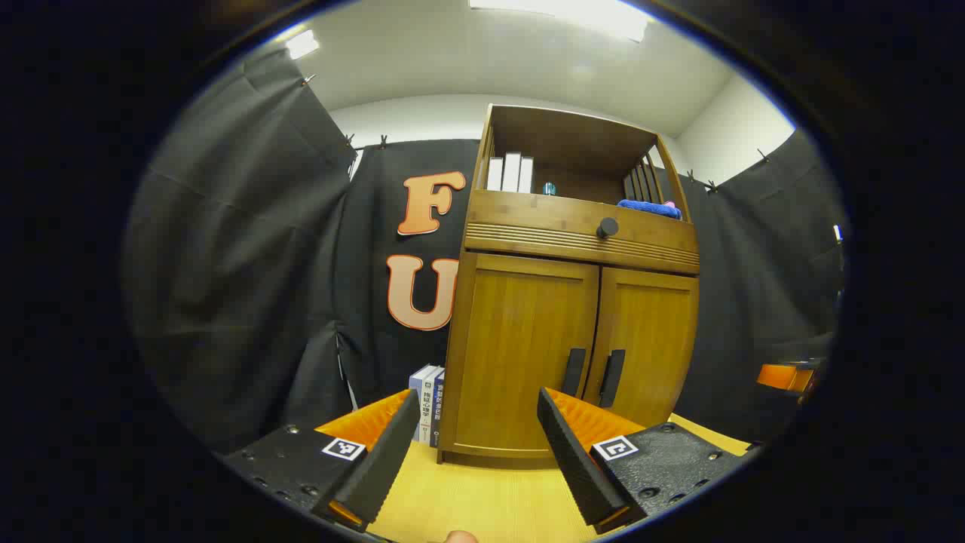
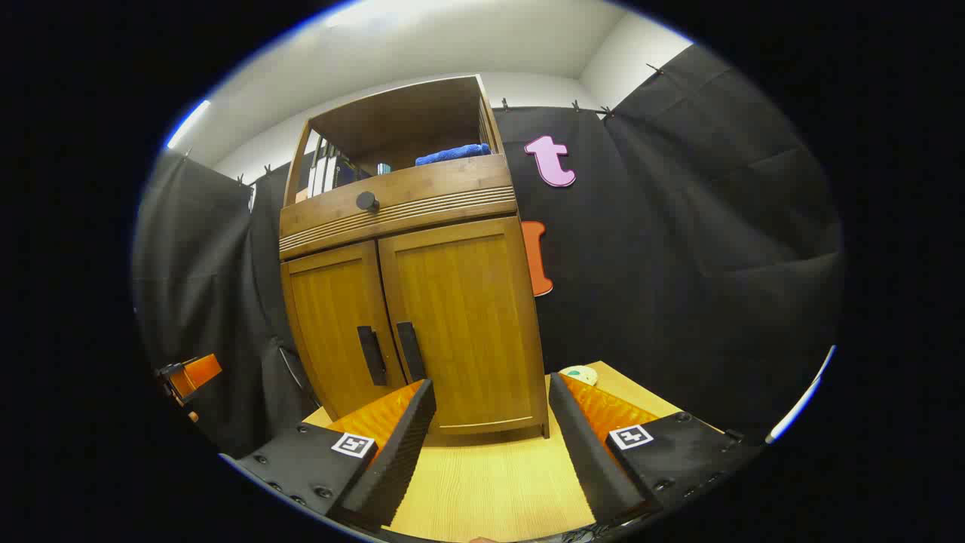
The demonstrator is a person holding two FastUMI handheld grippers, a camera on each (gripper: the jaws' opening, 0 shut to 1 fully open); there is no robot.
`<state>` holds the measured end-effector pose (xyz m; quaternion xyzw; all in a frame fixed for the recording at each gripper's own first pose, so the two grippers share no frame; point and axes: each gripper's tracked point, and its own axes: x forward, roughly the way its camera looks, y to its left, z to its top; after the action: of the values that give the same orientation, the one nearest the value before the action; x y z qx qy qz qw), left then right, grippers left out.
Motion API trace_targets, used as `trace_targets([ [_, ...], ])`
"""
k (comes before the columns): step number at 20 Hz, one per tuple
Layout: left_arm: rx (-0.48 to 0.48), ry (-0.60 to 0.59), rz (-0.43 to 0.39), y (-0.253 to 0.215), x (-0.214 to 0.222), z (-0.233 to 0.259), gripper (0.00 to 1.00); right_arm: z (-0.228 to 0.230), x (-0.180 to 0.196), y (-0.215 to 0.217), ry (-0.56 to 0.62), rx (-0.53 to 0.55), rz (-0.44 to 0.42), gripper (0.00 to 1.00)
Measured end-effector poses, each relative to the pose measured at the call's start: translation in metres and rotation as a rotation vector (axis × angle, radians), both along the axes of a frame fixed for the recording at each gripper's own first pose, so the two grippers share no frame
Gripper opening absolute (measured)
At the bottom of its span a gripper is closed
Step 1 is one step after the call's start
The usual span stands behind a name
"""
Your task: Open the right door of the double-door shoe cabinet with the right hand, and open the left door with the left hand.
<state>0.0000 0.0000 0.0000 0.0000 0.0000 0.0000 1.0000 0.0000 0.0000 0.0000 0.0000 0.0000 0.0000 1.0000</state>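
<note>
Upright, shoe cabinet (image 1: 573, 332), doors shut, vertical handles (image 2: 392, 351) side by side.

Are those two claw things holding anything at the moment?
No. The left gripper and right gripper are both open and empty, short of the shoe cabinet, whose doors are shut.

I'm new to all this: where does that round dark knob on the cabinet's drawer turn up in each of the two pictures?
Left gripper view: the round knob sits above centre, slightly right, on the ribbed drawer front, over the gap between the two closed doors.
Right gripper view: the same round knob sits upper left of centre, on the same drawer front.
Shared landmark: the blue cloth on the open shelf above the drawer.
</note>
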Motion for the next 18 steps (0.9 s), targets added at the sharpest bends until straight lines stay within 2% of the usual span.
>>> trace_targets([
  [4,0.0,0.013,-0.006,-0.002,0.004,-0.003,0.92,-0.002,0.003,-0.001,0.006,0.0,0.0,1.0],
  [5,-0.002,0.017,-0.009,-0.003,0.005,-0.004,0.92,-0.002,0.003,-0.001,0.007,0.0,0.001,1.0],
  [6,-0.003,0.02,-0.011,-0.003,0.006,-0.005,0.97,-0.003,0.003,-0.001,0.008,-0.001,0.0,0.98],
  [7,-0.002,0.02,-0.011,-0.004,0.007,-0.005,0.97,-0.002,0.003,-0.001,0.009,-0.002,-0.001,0.98],
  [8,-0.001,0.021,-0.01,-0.003,0.008,-0.006,0.92,-0.003,0.004,-0.002,0.011,-0.002,-0.001,0.98],
  [11,0.0,0.023,-0.007,-0.002,0.012,-0.006,0.92,-0.004,0.007,-0.003,0.015,-0.004,-0.002,0.98],
  [12,0.002,0.024,-0.007,-0.002,0.014,-0.008,0.95,-0.006,0.008,-0.003,0.017,-0.004,-0.002,0.98],
  [14,0.003,0.029,-0.011,-0.003,0.015,-0.01,0.92,-0.007,0.009,-0.004,0.021,-0.003,-0.003,1.0],
  [17,0.011,0.03,-0.022,-0.006,0.015,-0.011,0.92,-0.009,0.011,-0.004,0.024,-0.003,-0.005,0.98],
  [18,0.015,0.028,-0.024,-0.007,0.015,-0.011,0.95,-0.008,0.012,-0.004,0.023,-0.002,-0.006,0.98],
])
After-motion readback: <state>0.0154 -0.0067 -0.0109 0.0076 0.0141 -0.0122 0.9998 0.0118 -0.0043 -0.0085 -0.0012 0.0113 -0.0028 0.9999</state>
